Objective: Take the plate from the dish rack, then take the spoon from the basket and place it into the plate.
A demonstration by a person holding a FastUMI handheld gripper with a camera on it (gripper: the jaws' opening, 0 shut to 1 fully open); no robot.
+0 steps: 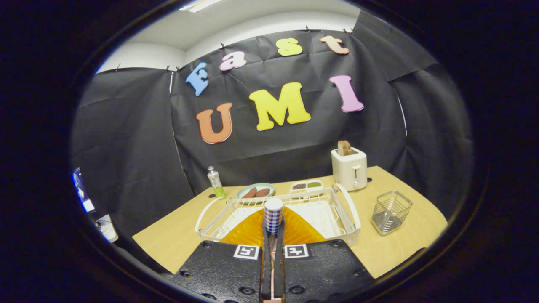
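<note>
The hand-held gripper (273, 235) has its two fingers drawn close together, clamped on the rim of the orange plate (248, 233), which spreads out to both sides of the fingertips just ahead of them. A blue-and-white checked cylinder with a white top (273, 215) stands directly above the fingertips; whether it is part of the tool or a separate item cannot be determined. The plate sits over the near edge of the white wire dish rack (341, 212), which rests on the wooden bench (177, 235) immediately beyond the fingers. To the right of the rack, apart from it, stands a metal wire basket (390, 211); its contents cannot be made out, and the spoon cannot be identified. Beyond the rack lie a pale green dish with brown food pieces (255, 191) and a divided white tray (306, 186). Farther right stands a cream toaster with bread in its slots (349, 167). A small bottle (216, 182) stands beyond the rack to the left.
</note>
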